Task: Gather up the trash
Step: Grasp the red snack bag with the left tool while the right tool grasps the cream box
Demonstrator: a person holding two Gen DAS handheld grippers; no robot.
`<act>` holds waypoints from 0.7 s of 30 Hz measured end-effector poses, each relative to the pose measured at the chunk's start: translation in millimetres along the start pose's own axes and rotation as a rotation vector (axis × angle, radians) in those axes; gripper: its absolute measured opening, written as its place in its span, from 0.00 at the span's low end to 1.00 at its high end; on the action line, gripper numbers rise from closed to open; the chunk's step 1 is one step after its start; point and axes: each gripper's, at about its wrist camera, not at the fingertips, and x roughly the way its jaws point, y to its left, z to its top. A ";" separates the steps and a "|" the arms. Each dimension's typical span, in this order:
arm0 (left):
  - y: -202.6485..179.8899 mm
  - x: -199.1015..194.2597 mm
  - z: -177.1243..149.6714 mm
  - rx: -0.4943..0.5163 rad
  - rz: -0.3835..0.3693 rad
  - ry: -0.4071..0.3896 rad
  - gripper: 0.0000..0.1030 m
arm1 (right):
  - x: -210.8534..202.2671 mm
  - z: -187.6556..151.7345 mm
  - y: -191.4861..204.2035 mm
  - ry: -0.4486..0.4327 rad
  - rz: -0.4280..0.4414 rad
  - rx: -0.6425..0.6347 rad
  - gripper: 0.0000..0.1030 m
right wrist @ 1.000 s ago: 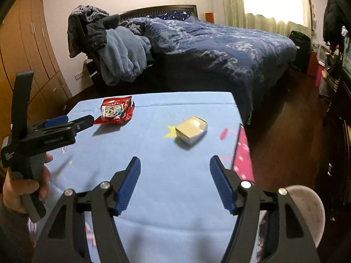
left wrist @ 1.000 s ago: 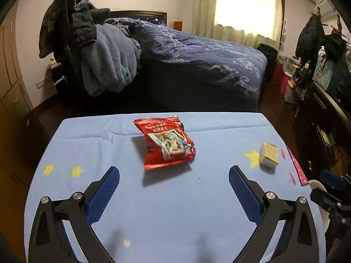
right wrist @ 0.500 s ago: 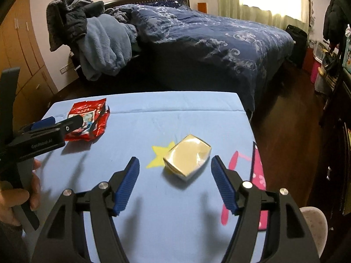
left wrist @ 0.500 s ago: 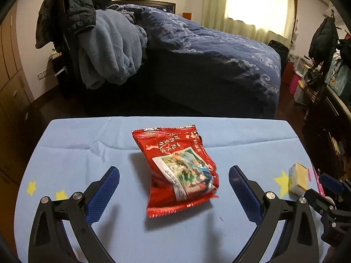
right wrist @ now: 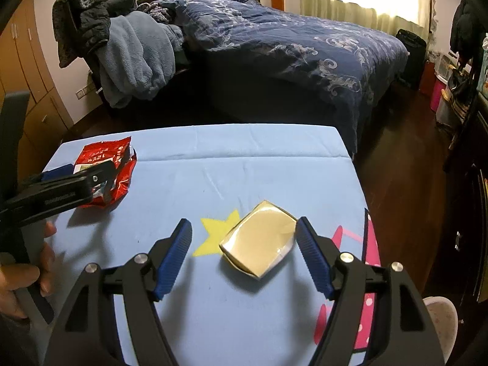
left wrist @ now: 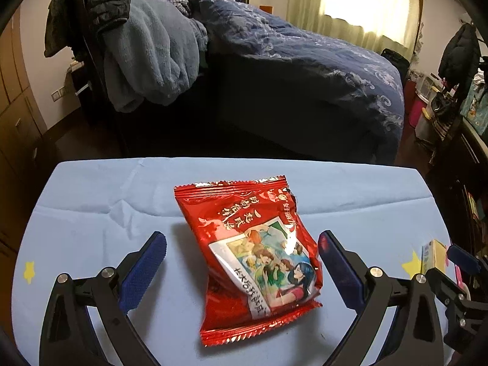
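Observation:
A red snack bag (left wrist: 253, 253) lies on the light blue table cloth (left wrist: 91, 213). My left gripper (left wrist: 242, 244) is open with the bag between its blue fingers, apart from both pads. A small yellowish carton (right wrist: 259, 241) lies by a yellow star print. My right gripper (right wrist: 244, 231) is open around it, the right pad (right wrist: 308, 250) close to the carton's edge. The red bag (right wrist: 103, 167) and the left gripper (right wrist: 61, 189) also show at the left of the right wrist view. The carton (left wrist: 433, 256) shows at the right of the left wrist view.
A bed with a dark blue quilt (right wrist: 289, 45) stands just beyond the table's far edge. Clothes hang on a chair (left wrist: 137, 45) at the back left. A pale round bin rim (right wrist: 442, 320) shows low at the right, beside the table. Dark furniture (left wrist: 463, 152) lines the right.
Both grippers have moved forward over the table. The red bag now sits between the left fingers and the carton between the right fingers. Both stay open.

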 end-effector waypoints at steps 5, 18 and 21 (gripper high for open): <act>-1.0 7.8 -2.2 0.000 -0.015 0.044 0.60 | 0.6 1.4 0.1 0.000 -0.004 0.002 0.70; 5.6 -10.4 -8.8 0.025 -0.011 0.015 0.28 | 11.4 1.6 4.2 -0.009 -0.072 -0.036 0.75; 5.0 -10.6 -8.4 0.023 -0.021 0.013 0.27 | 15.9 0.8 0.8 0.002 -0.100 -0.034 0.75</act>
